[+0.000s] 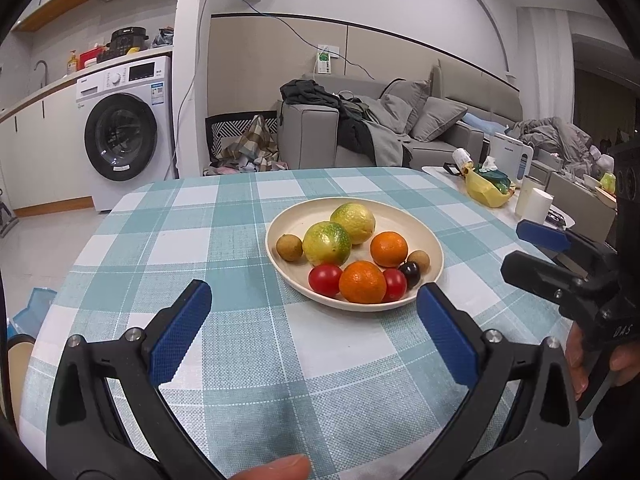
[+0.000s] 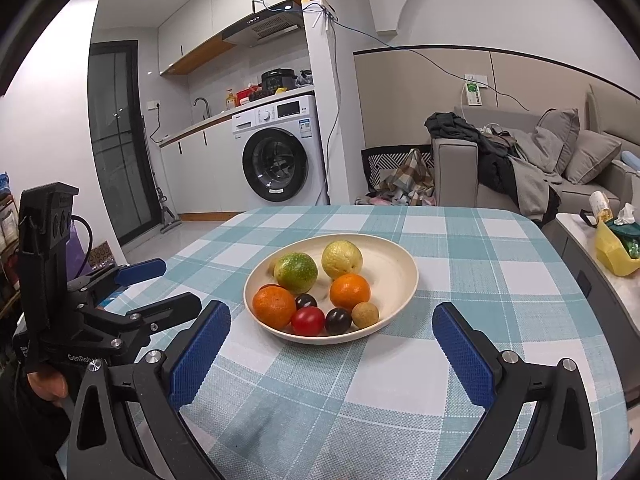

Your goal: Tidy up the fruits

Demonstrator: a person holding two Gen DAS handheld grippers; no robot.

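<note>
Hand-held gripper, left (image 1: pixel 314 316): jaws spread wide apart, nothing between them; black frame, blue ribbed pads. It hovered over the table (image 1: pixel 160 220) on the near side of the plate (image 1: pixel 288 220), its right pad just short of the plate's near rim.

Hand-held gripper, right (image 2: pixel 332 336): jaws likewise spread wide, empty; same build. It also faced the plate from the near side, the plate lying straight ahead between its pads. Neither gripper stood clearly nearer.

Plate: round, shallow, cream, matte, resting flat on the checked teal-and-white woven cloth, well inside the table's edges.

Fruits, all lying on the plate:
- two oranges (image 1: pixel 363 282), round, dimpled skin, one at the near rim, one nearer the middle;
- two yellow-green fruits (image 1: pixel 327 243), largest, roundish, mottled, toward the far side;
- red tomatoes (image 1: pixel 325 279), smooth and glossy, at the near rim;
- dark grapes (image 1: pixel 409 273), small, glossy;
- brown longan-like fruits (image 1: pixel 289 247), small, dull-skinned, at the plate's left and right rims.

Judgement: every fruit sat gathered on the plate, kinds intermixed; this fitted either fruit collected there already or fruit awaiting sorting elsewhere. Round shapes would roll if nudged.
</note>
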